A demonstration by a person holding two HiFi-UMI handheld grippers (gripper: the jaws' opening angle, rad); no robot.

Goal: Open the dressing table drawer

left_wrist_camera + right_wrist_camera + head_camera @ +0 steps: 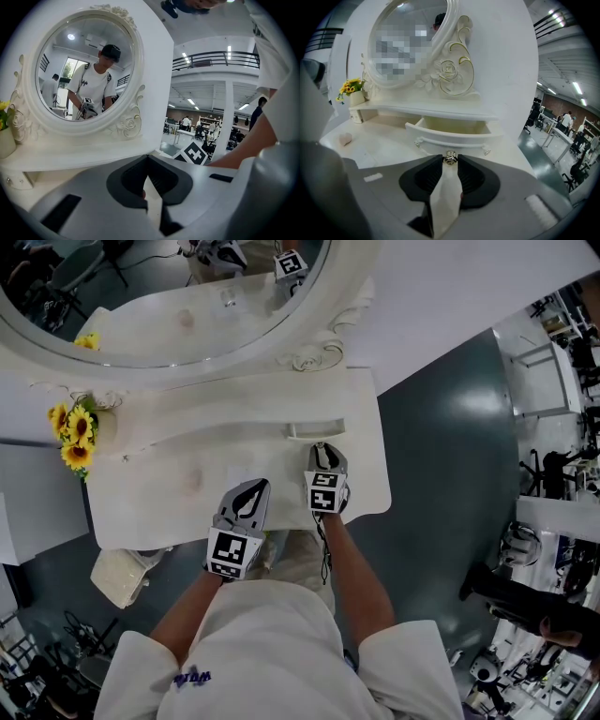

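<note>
Right claw clenched on the knob of the open drawer ahead.

Nothing legible — a purple print on the white shirt is too blurred to read.

The floor is dark grey-green and glossy, with a pale glare on it. A plain white wall stands behind. Along the right edge of the head view, white workbenches crowd together with black office chairs and loose gear. The hall is tall and open. A dark railing lines an upper gallery above a white column. Strip lights run across the ceiling in rows. Far off, desks stand before a brick wall, and a few people stand in the distance.
</note>
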